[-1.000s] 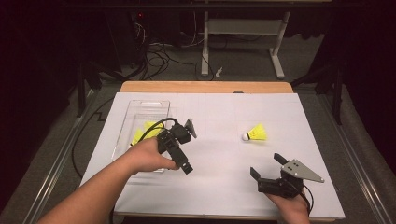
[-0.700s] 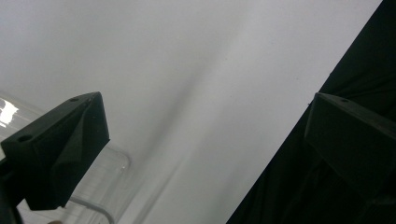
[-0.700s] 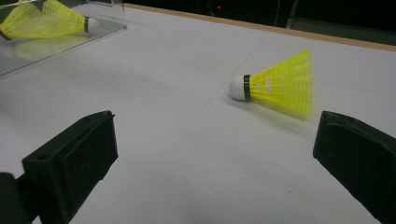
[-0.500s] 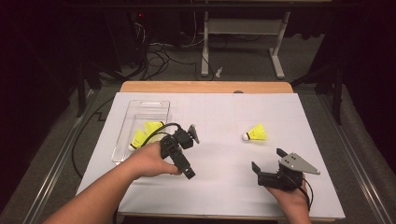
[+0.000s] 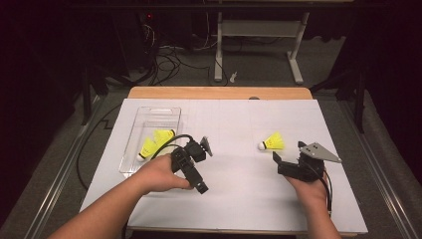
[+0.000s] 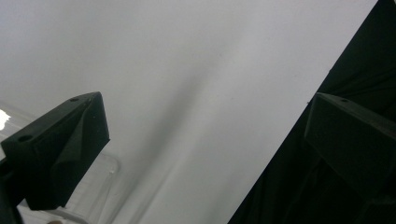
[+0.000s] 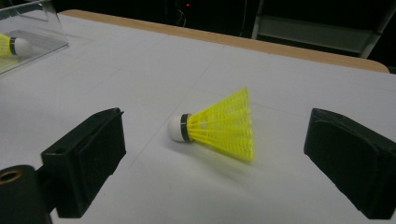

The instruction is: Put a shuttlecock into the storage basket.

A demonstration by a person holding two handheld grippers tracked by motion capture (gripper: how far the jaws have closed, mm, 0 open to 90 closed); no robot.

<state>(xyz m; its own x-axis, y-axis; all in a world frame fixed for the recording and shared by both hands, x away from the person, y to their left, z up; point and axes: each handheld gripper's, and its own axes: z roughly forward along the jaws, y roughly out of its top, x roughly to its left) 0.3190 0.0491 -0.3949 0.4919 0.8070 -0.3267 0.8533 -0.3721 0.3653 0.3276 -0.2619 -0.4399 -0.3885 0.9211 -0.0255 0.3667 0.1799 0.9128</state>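
Note:
A yellow shuttlecock (image 5: 271, 143) with a white cork lies on its side on the white table cover, right of centre. My right gripper (image 5: 288, 151) is just in front of it, open, and the shuttlecock (image 7: 217, 126) lies a little beyond the two jaws of the right gripper (image 7: 215, 142), cork to the left. My left gripper (image 5: 195, 169) hovers low beside the clear tray (image 5: 149, 130), open with nothing between its jaws. In the left gripper view the left gripper (image 6: 205, 109) looks down on bare white cover.
The clear plastic tray holds two more yellow shuttlecocks (image 5: 163, 135) (image 5: 148, 148); one of them (image 7: 11, 45) shows at the far left of the right gripper view. A tray corner (image 6: 100, 196) is by the left jaw. The wooden table edge (image 5: 219, 93) runs along the back.
My right gripper has moved forward toward the lone shuttlecock. My left gripper has drifted slightly toward the near edge, away from the tray.

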